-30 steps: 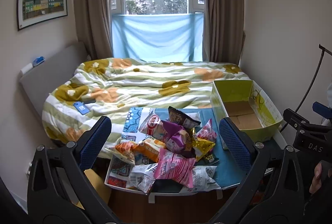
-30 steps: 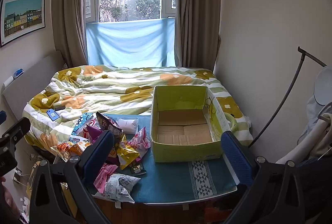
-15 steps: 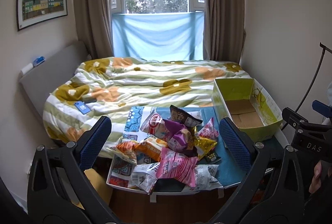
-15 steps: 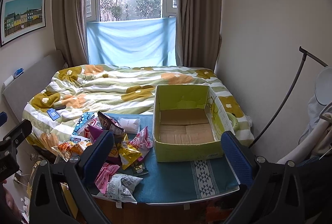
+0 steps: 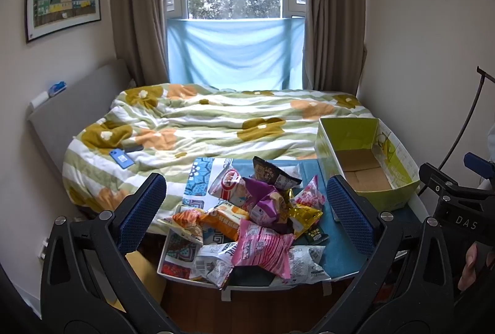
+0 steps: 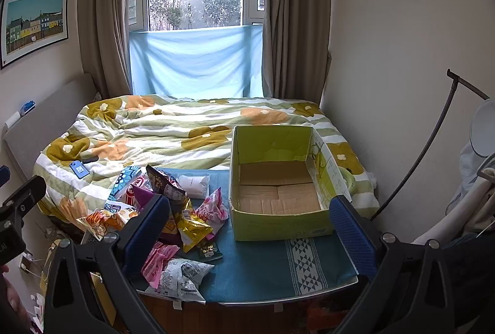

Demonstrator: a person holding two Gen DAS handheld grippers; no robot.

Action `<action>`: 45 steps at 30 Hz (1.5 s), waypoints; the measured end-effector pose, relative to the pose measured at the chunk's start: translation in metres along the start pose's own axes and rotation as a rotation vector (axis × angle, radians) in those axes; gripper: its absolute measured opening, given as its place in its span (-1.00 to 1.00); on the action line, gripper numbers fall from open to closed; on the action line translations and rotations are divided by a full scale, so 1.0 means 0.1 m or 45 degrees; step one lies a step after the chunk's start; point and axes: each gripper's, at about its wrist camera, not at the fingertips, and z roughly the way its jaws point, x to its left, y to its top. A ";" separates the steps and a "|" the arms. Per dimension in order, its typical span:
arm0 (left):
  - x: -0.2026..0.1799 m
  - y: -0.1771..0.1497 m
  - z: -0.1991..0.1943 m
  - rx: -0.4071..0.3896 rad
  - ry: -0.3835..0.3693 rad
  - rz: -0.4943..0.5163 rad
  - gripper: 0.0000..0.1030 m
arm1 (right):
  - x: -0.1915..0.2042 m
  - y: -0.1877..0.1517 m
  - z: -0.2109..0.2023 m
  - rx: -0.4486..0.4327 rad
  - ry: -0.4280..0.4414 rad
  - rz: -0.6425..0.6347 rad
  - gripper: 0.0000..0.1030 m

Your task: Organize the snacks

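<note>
A heap of snack packets (image 5: 256, 213) (image 6: 173, 219) lies on the left half of a small table with a teal cloth (image 6: 272, 259). Pink, purple, gold, orange and white bags are in it. An empty green cardboard box (image 6: 278, 176) (image 5: 362, 160) stands open on the right half. My left gripper (image 5: 246, 210) hangs open in front of the heap, nothing between its blue pads. My right gripper (image 6: 250, 228) is open too, hovering before the box and the heap's right edge, holding nothing.
A bed with a flowered quilt (image 5: 216, 129) runs behind the table, a blue phone (image 5: 121, 158) lying on it. A grey headboard (image 5: 74, 111) is at left, a curved black stand (image 6: 433, 142) and laundry at right. Wooden floor shows below the table.
Both grippers have drifted slightly back and down from the table; the scene sits a little lower and farther in view. Neither gripper has opened, shut or touched anything.
</note>
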 end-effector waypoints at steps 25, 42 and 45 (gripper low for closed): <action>0.02 0.01 0.00 0.000 -0.001 -0.001 0.99 | 0.02 0.01 -0.01 0.001 0.004 0.002 0.99; 0.01 -0.01 -0.08 -0.005 0.003 -0.006 0.99 | 0.07 0.01 -0.02 -0.003 0.012 0.001 1.00; 0.03 -0.01 -0.09 0.017 0.006 -0.011 0.99 | 0.09 0.00 -0.02 0.006 0.017 0.000 0.99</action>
